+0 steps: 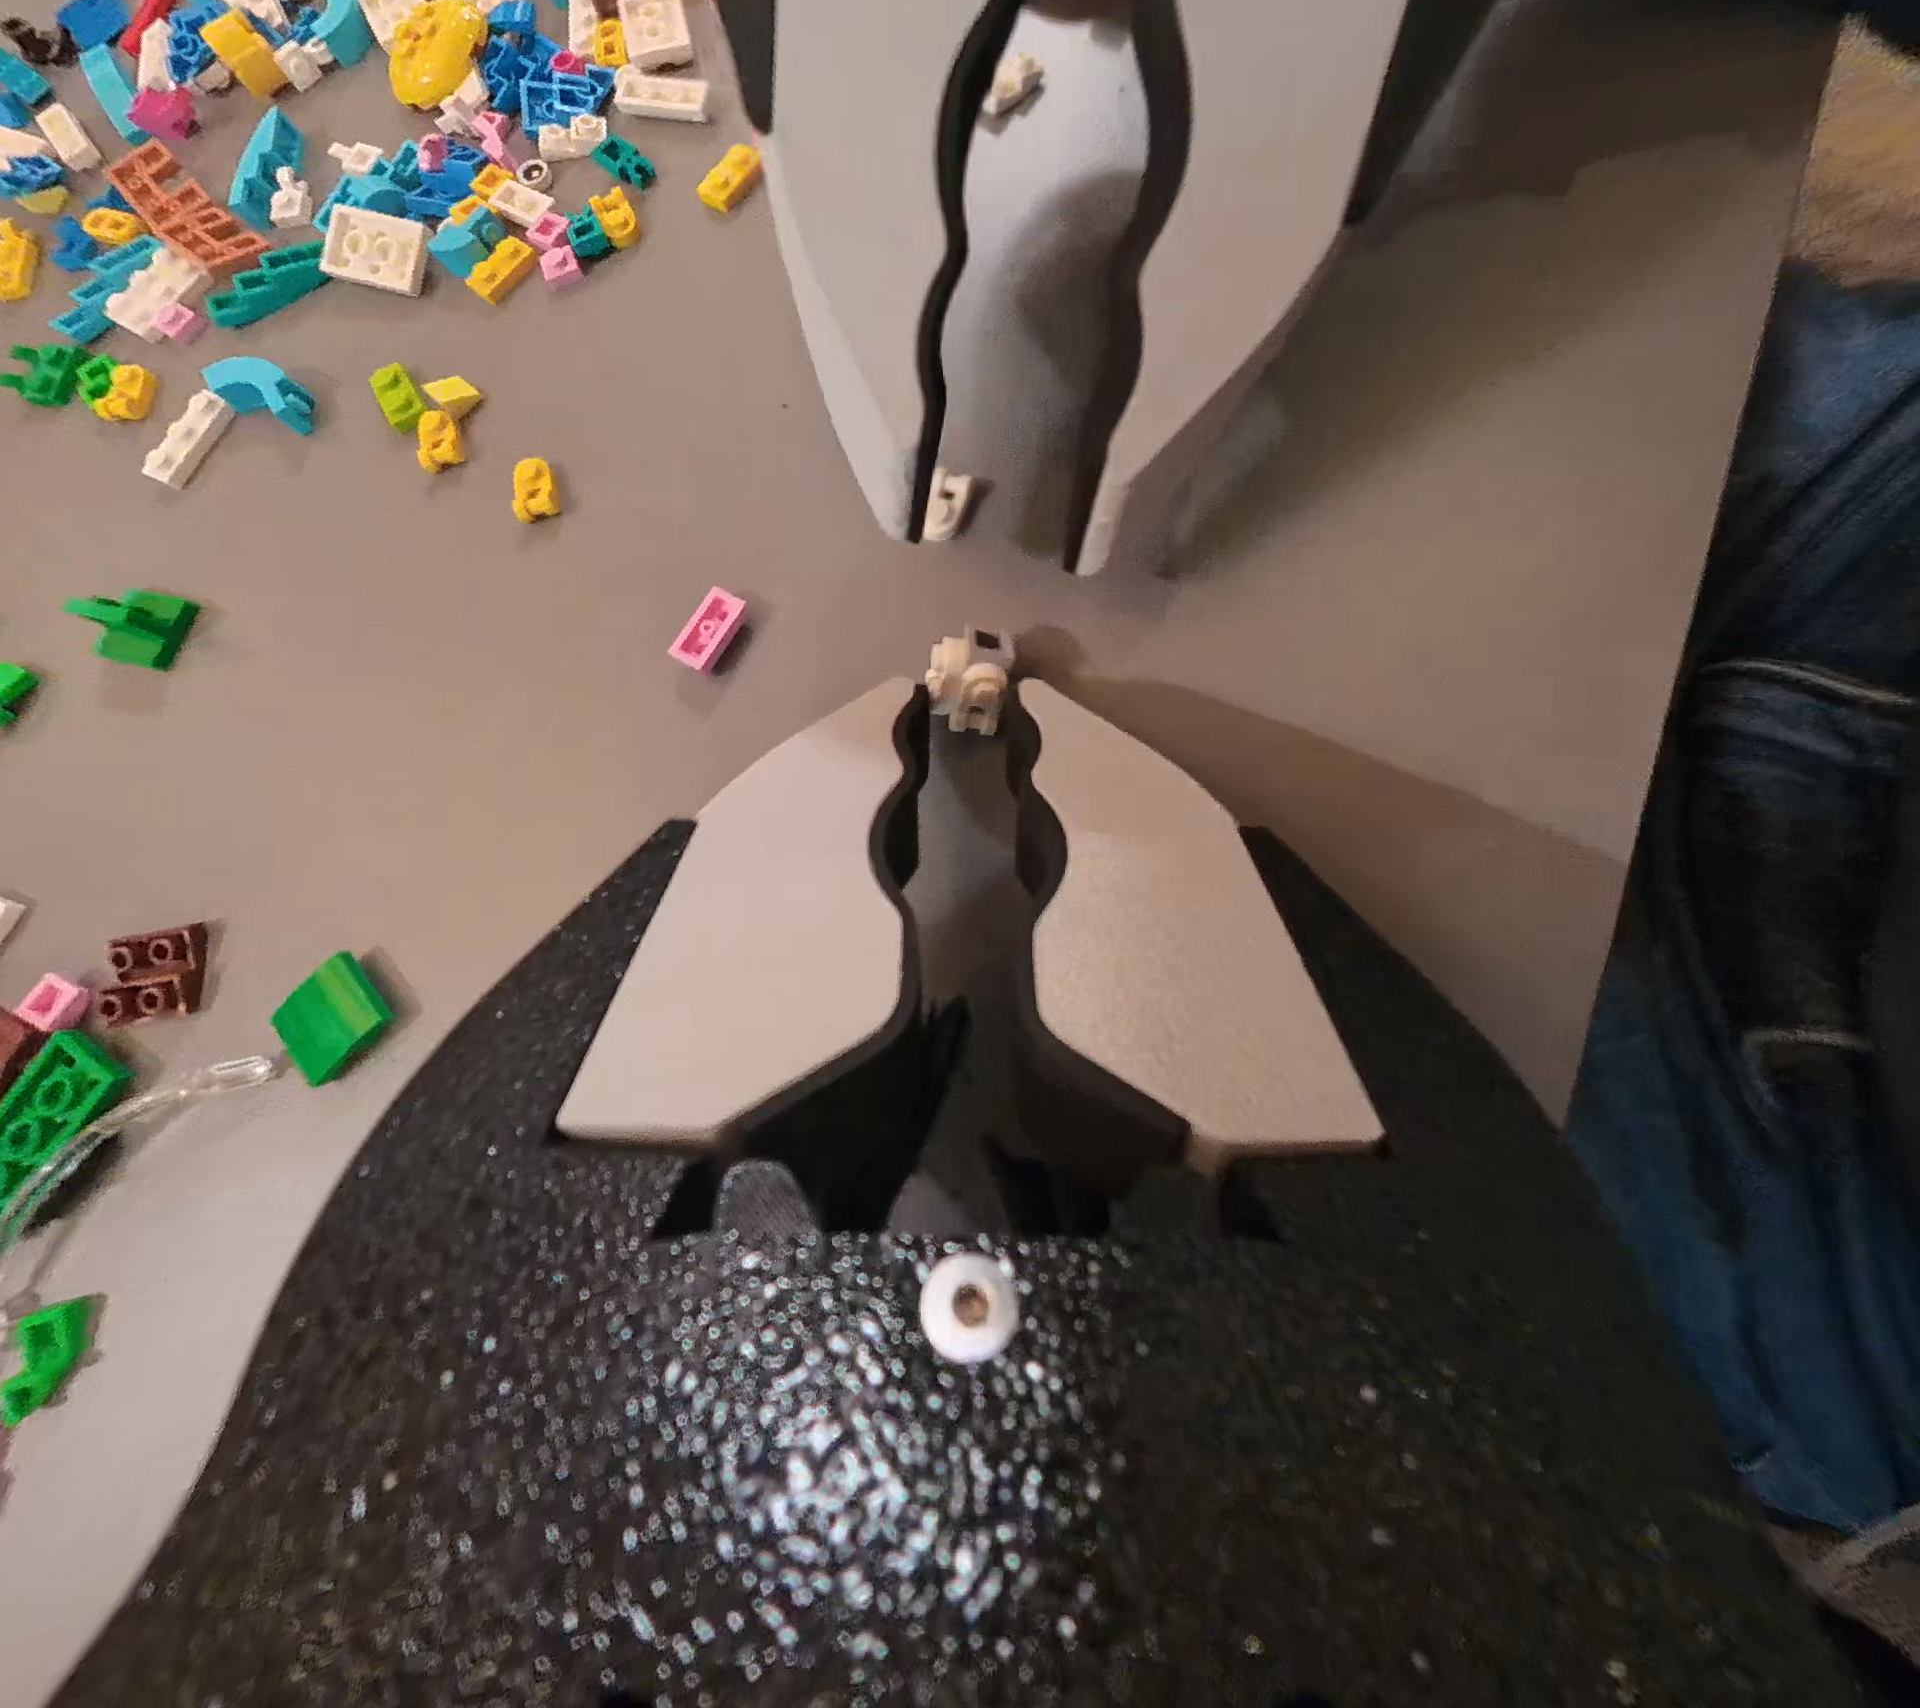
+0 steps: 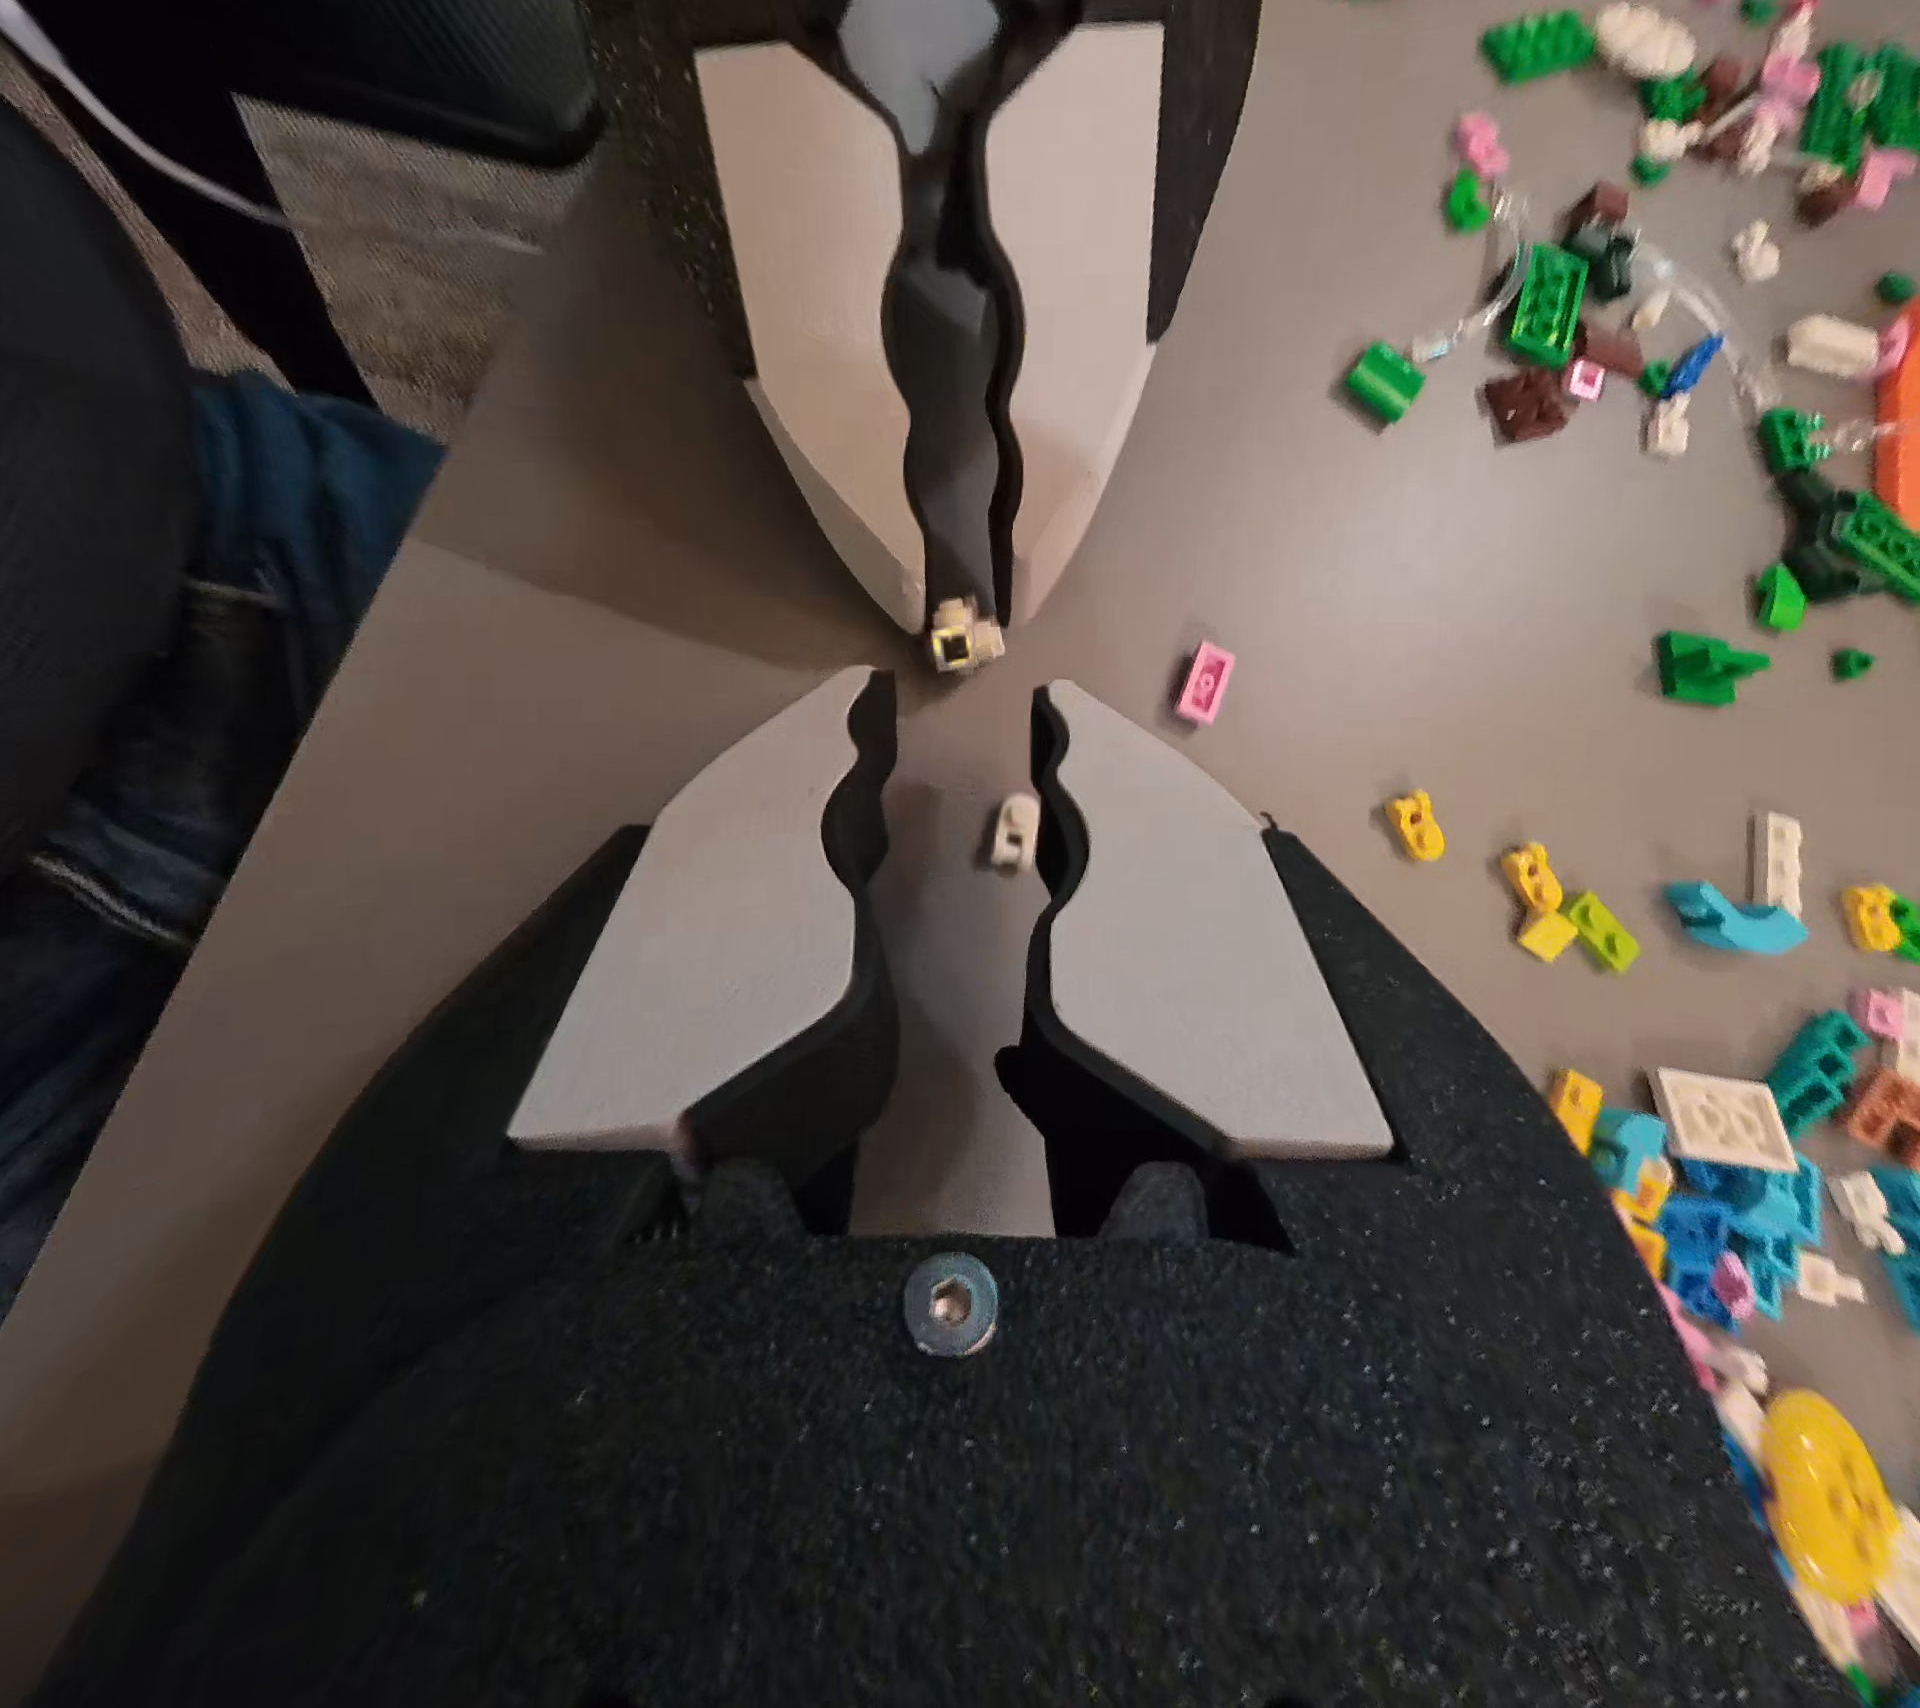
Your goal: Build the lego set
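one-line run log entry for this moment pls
left hand-held gripper: shut on small white piece | right hand-held gripper: open, facing it | loose white piece: on table

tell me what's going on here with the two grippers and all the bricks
A person is building a Lego set with two handheld grippers facing tip to tip over a grey table. The left gripper pinches a small white Lego piece. The right gripper is open, with another small white piece lying on the table between its fingers. Loose bricks lie scattered alongside.
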### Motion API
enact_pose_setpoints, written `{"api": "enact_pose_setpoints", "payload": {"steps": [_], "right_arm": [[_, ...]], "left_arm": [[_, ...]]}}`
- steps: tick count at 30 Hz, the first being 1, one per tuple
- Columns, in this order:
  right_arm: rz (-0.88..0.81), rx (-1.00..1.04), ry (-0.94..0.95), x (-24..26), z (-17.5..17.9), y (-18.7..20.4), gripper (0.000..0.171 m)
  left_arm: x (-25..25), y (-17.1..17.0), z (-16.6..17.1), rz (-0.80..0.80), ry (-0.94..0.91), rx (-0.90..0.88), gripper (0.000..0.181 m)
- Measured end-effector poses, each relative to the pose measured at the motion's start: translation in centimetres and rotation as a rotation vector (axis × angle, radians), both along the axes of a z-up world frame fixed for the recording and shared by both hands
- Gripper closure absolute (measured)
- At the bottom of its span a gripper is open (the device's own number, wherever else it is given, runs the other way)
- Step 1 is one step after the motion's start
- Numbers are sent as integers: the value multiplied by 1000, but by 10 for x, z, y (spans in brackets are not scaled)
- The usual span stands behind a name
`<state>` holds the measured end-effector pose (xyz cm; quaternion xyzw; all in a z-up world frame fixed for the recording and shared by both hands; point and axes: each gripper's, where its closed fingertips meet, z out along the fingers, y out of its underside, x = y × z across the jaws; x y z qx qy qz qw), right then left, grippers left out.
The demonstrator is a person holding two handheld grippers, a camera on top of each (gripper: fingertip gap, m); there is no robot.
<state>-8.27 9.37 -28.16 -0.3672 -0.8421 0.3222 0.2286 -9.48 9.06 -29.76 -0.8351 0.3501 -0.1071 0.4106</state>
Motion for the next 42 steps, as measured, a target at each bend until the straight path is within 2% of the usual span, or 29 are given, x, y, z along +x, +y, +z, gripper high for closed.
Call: {"api": "enact_pose_setpoints", "payload": {"steps": [1, 4, 7, 9, 11, 22, 29, 42], "right_arm": [[-1, -22, 26, -3, 2, -1, 147], [11, -71, 90, -7, 8, -5, 147], [39, -115, 129, -8, 14, -11, 155], [42, -124, 156, -9, 17, -13, 161], [36, -132, 172, -11, 19, -13, 161], [45, -59, 28, -7, -8, -16, 159], [42, -32, 0, -8, -16, -18, 160], [34, -42, 7, -9, -15, -18, 162]], "left_arm": [[0, 0, 2, 7, -30, -3, 168], [1, -1, 17, 2, -160, 13, 169], [3, -4, 30, -21, -288, 25, 169], [4, -7, 37, -35, -349, 28, 169], [4, -8, 39, -44, -374, 30, 169], [0, -12, 2, -14, -140, -115, 171], [-2, -15, -3, -10, -135, -153, 173], [-1, -18, -2, -30, -115, -132, 158]]}}
